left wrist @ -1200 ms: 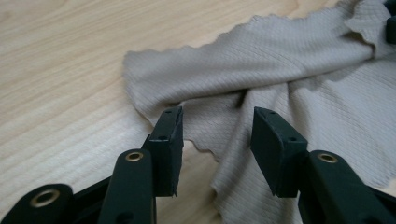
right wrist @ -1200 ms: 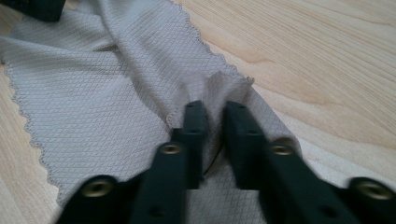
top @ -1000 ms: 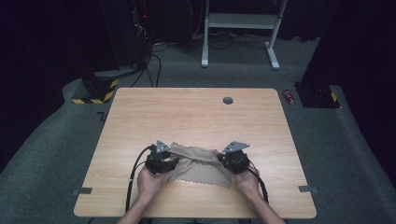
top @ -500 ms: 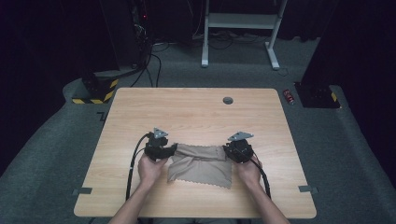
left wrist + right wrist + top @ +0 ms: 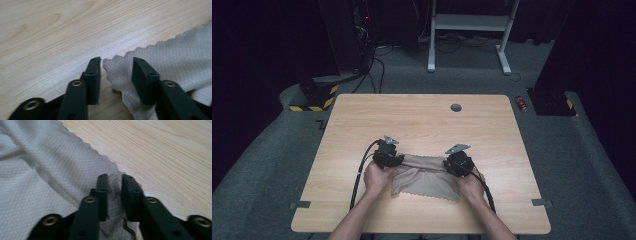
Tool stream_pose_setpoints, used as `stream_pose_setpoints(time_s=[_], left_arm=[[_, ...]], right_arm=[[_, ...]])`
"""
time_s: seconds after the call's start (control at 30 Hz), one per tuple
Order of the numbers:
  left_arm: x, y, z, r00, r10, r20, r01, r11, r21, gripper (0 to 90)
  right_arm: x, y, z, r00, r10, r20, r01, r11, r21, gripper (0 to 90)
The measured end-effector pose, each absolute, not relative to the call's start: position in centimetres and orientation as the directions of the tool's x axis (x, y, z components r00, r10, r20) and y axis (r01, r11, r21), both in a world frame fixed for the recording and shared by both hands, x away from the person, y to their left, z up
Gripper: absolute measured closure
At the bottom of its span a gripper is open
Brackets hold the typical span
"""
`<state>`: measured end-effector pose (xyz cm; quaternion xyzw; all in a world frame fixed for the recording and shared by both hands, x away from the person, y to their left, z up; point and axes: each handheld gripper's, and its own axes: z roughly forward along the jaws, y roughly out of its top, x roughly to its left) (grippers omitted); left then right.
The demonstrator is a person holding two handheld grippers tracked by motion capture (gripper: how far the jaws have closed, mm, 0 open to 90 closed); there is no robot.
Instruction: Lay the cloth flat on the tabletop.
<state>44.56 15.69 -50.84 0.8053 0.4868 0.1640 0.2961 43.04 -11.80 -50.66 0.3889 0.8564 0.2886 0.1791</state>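
1 overhead view, 2 close gripper views; shared cloth [image 5: 426, 176]

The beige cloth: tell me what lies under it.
The cloth lies on the wooden table, whose bare grain shows all round its scalloped edge. What the folded fabric covers cannot be seen.

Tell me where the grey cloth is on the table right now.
In the high view the grey cloth lies on the near half of the wooden table, between the left tongs and the right tongs.

1 cloth [image 5: 427, 176]; 2 grippers: left gripper [image 5: 388, 156], right gripper [image 5: 458, 162]; 1 table [image 5: 422, 117].
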Motion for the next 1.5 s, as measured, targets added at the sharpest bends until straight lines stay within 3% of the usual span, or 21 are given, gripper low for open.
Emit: stream_pose_setpoints(time_s=[0.03, 0.1, 0.13, 0.17, 0.3, 0.87, 1.13, 1.33, 1.43, 1.5], left_arm=[[44.6, 15.7, -50.8, 0.472, 0.881, -0.024, 0.687, -0.351, 0.636, 64.5], [44.7, 15.6, -50.7, 0.492, 0.871, -0.012, 0.682, -0.376, 0.628, 71.3], [44.7, 15.5, -50.7, 0.501, 0.865, -0.009, 0.678, -0.386, 0.626, 71.3], [44.8, 15.3, -50.6, 0.518, 0.855, -0.014, 0.675, -0.399, 0.621, 77.9], [44.7, 15.2, -50.7, 0.538, 0.843, -0.022, 0.668, -0.41, 0.621, 88.6], [45.2, 17.6, -48.9, 0.475, 0.872, -0.117, 0.666, -0.27, 0.695, 89.7], [47.3, 16.0, -48.3, 0.474, 0.881, -0.004, 0.623, -0.332, 0.708, 89.6], [48.2, 15.6, -48.9, 0.451, 0.892, -0.015, 0.633, -0.308, 0.71, 89.6], [48.3, 14.9, -49.4, 0.474, 0.878, 0.068, 0.606, -0.382, 0.698, 89.6], [48.7, 15.1, -50.1, 0.457, 0.889, 0.032, 0.634, -0.351, 0.689, 89.0]], right_arm=[[43.0, -11.8, -50.7, -0.633, 0.769, -0.082, 0.563, 0.531, 0.634, 79.8], [43.0, -12.0, -50.5, -0.633, 0.768, -0.1, 0.557, 0.541, 0.63, 88.0], [43.0, -12.0, -50.5, -0.633, 0.768, -0.1, 0.557, 0.541, 0.63, 88.0], [43.0, -12.1, -50.4, -0.634, 0.765, -0.112, 0.551, 0.548, 0.629, 89.0], [43.0, -12.3, -50.2, -0.631, 0.767, -0.119, 0.546, 0.547, 0.634, 89.4], [44.4, -14.2, -47.1, -0.587, 0.804, -0.098, 0.519, 0.466, 0.716, 89.6], [46.9, -14.6, -47.9, -0.547, 0.832, -0.093, 0.561, 0.447, 0.696, 89.5], [48.4, -14.9, -48.5, -0.533, 0.845, -0.051, 0.589, 0.414, 0.694, 89.5], [48.8, -15.0, -49.3, -0.524, 0.851, -0.039, 0.611, 0.408, 0.678, 89.5], [49.3, -15.1, -50.0, -0.511, 0.859, -0.022, 0.631, 0.392, 0.67, 89.1]])
